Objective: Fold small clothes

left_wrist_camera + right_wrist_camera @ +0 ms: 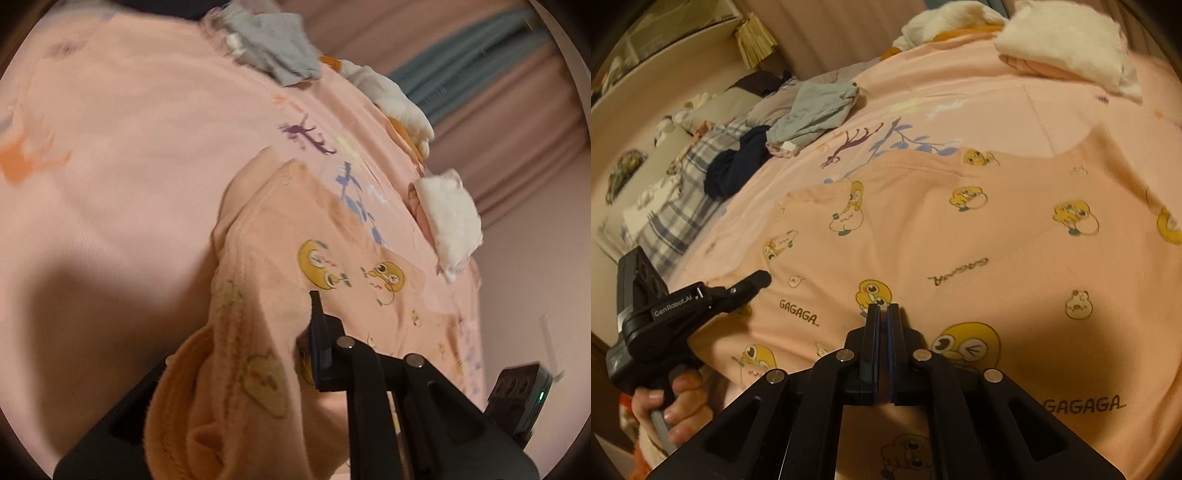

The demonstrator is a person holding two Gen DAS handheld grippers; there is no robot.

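Currently | left gripper point(759, 278) pinches peach garment point(923, 240) edge | right gripper point(883, 308) clamped on hem | risk: thin fabric slips out, fold skews

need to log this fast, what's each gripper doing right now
Left gripper: shut on the orange printed garment, fabric draped over its fingers.
Right gripper: shut, pinching the same garment's near edge.

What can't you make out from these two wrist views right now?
- Left gripper tips, right wrist view: buried in the peach garment.
- Its other finger, left wrist view: draped fabric hides it.
- Garment's near hem, both views: cut off by the gripper bodies.
- White clothes: blurred.
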